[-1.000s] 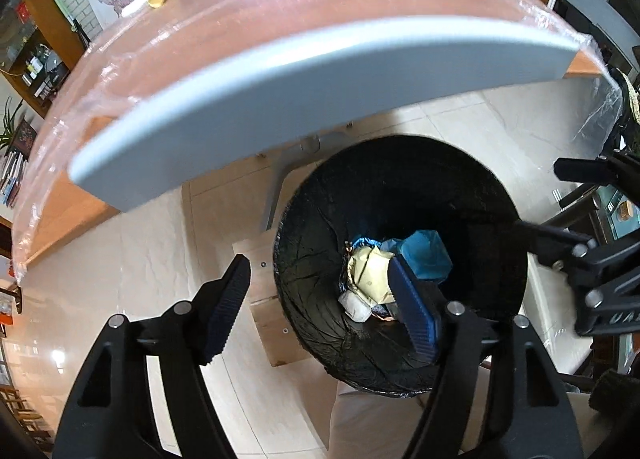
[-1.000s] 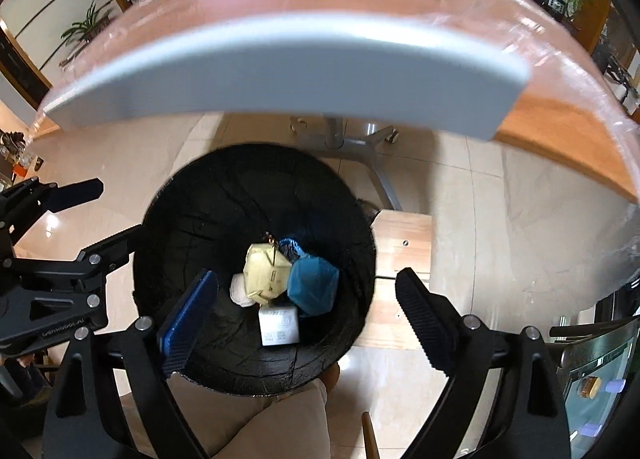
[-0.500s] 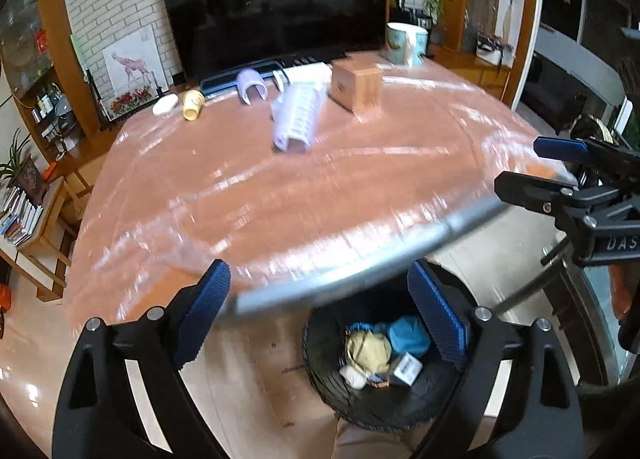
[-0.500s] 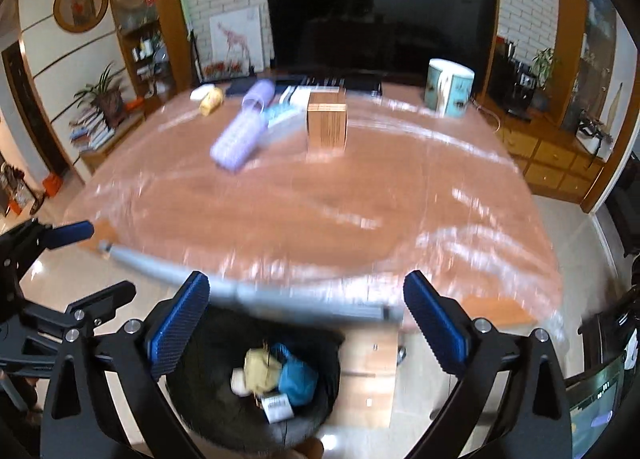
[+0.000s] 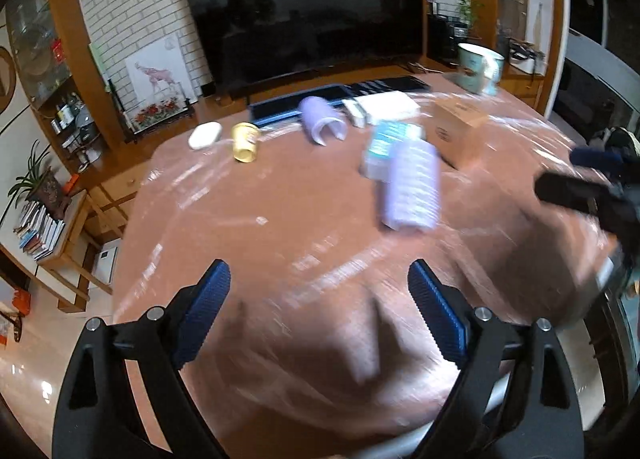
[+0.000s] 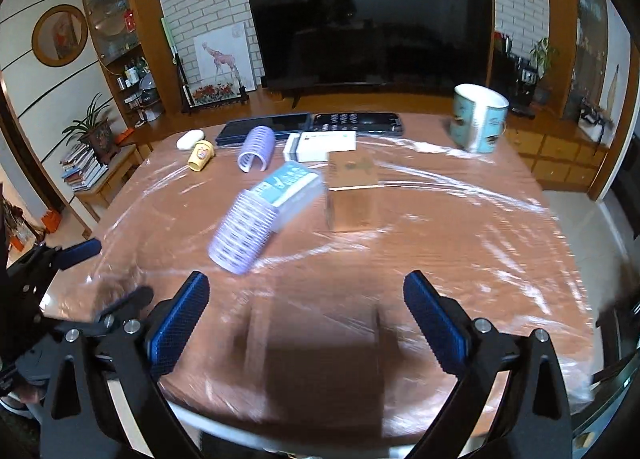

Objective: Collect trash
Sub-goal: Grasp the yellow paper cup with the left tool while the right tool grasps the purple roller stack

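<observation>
Plastic film covers the brown wooden table [image 6: 460, 259], which fills both wrist views and throws back streaks of light. Nearest the cameras, the left gripper [image 5: 318, 309] and the right gripper [image 6: 306, 313] hang over the table's near edge, each with its blue-padded jaws spread wide and nothing between them. Each gripper also shows at the edge of the other's view.

Toward the middle of the table lies a ribbed lilac roller [image 6: 244, 235] on its side, one end touching a pale blue and white packet [image 6: 292, 189]. Just right of that pair stands a small brown cardboard box [image 6: 352, 195]. Beyond them a second lilac roller [image 6: 258, 149] lies open-ended, with a small yellow paper cup [image 6: 201, 155] tipped over to its left and a white oval thing [image 6: 190, 139] behind the cup. A flat white box [image 6: 324, 145] sits to the right of the second roller.

Along the far edge lie a dark blue tablet [image 6: 264, 127] and a black keyboard [image 6: 356, 123]. A teal patterned mug [image 6: 478, 117] stands at the far right corner. Behind the table a large dark television [image 6: 368, 23] stands against a white brick wall, with a giraffe picture [image 6: 222, 59] propped to its left.
</observation>
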